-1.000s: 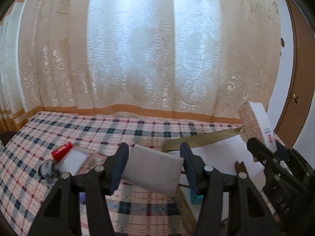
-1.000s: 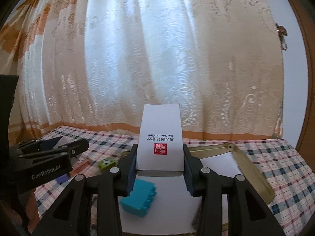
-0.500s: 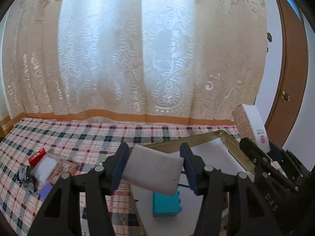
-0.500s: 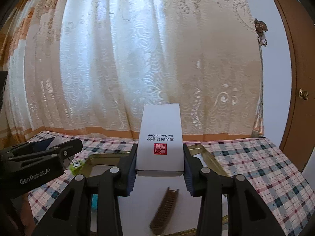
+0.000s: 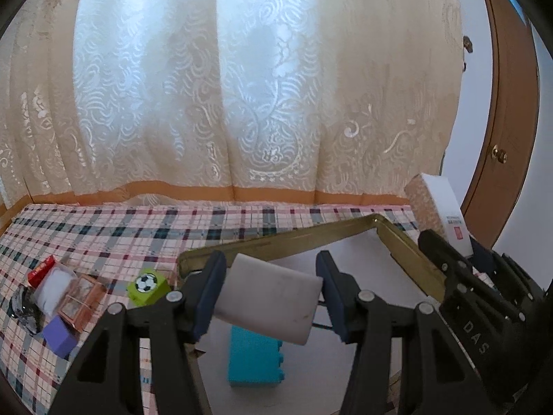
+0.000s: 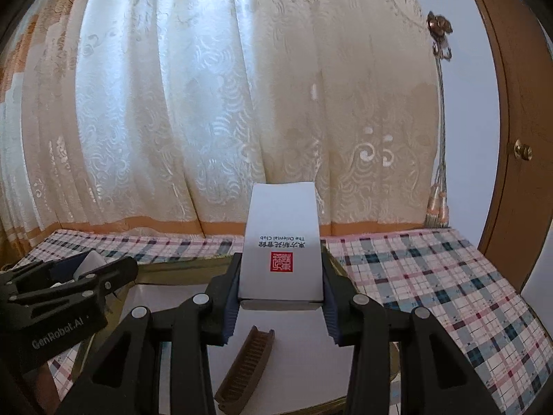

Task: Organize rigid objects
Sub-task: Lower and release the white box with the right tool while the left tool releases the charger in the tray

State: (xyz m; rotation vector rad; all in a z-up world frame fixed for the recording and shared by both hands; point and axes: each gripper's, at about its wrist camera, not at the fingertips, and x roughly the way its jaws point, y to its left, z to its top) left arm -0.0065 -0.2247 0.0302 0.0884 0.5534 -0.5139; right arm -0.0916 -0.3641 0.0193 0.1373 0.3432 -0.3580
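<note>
- The left tool clamps a pale, slightly tilted block between its blue-padded fingers, held above a gold-rimmed tray with a white floor.
- Below and just ahead of the left tool, a turquoise toy brick lies on the tray floor.
- To the left tool's left, on the plaid-covered bench, sit a green cube with a football print, a purple cube, a clear case and a red packet.
- The right tool grips a white carton bearing a red seal, standing upright between its fingers over the same tray.
- Beneath the right tool, a brown comb rests on the tray floor.
- The left tool appears at the right tool's left; a patterned curtain hangs behind.
</note>
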